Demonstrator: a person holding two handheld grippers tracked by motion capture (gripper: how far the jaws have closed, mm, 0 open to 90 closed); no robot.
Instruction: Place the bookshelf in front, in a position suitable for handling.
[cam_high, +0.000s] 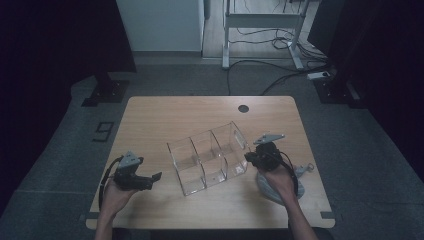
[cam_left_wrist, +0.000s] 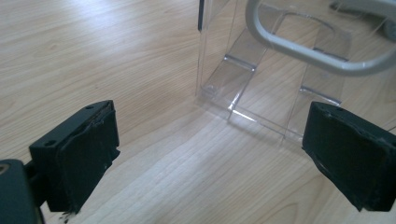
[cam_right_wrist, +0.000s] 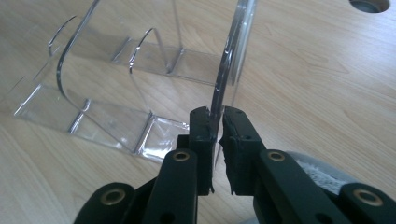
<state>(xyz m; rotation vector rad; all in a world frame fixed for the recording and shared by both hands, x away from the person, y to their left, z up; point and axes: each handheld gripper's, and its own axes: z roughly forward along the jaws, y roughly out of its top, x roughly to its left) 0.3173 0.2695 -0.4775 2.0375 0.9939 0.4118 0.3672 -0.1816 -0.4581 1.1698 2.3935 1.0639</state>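
Clear acrylic three-compartment organiser (cam_high: 210, 157): colourless, see-through
Wooden table top (cam_high: 165, 115): pale, fine grain
Left gripper (cam_left_wrist: 210, 154): black
Right gripper (cam_right_wrist: 215, 133): black
Floor (cam_high: 360, 145): dark grey

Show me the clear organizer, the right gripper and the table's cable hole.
Organizer (cam_high: 207, 155), high view, middle divider.
Right gripper (cam_right_wrist: 216, 122), right gripper view, between its tips, shut on the organizer's end wall.
Cable hole (cam_high: 243, 108), high view, its centre.

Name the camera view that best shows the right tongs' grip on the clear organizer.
The right gripper view: the right tongs pinch the clear organizer by its end wall, up close. The high view shows the whole organizer from afar, the grip tiny. The left gripper view shows its near corner.
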